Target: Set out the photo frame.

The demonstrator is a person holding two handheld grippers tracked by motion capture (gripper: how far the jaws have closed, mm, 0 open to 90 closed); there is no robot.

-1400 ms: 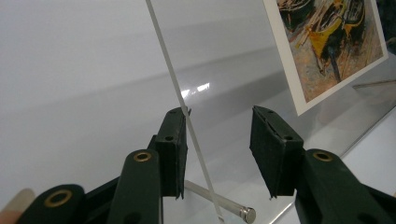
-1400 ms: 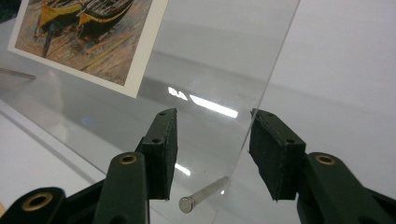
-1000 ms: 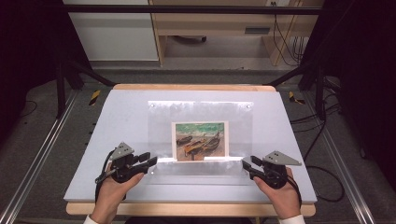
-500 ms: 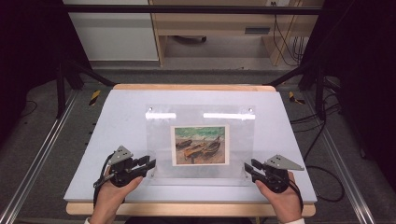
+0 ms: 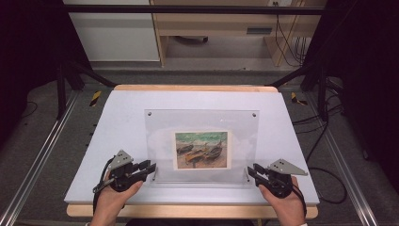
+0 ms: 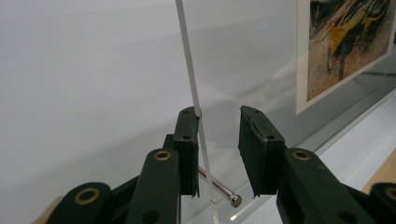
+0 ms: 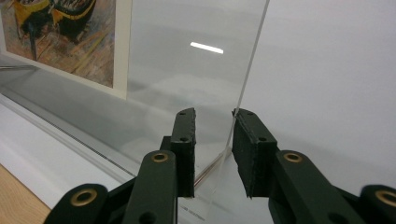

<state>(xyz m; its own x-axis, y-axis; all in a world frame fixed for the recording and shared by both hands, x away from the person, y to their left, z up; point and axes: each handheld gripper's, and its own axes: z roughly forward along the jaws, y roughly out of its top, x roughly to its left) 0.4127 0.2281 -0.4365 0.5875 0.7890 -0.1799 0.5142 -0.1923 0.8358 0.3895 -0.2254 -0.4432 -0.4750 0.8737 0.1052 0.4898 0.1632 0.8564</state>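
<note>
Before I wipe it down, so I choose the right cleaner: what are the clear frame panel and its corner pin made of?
The clear frame panel looks like glossy acrylic, perhaps glass: see-through, with a pale edge and lamp glare. The corner pin looks like polished metal, silvery and shiny.

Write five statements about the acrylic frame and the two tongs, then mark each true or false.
1. The acrylic frame holds a picture of boats. True.
2. The frame lies flat on the table. False: it is tilted up, its far edge raised and its near edge down on the white tabletop.
3. The left tongs are at the frame's near left corner. True; their jaws have just been closing with the frame's edge between them.
4. The right tongs hold a screwdriver. False: the frame's near right corner sits between their jaws, which have also just been closing.
5. The picture covers the whole panel. False: clear acrylic surrounds it.
</note>
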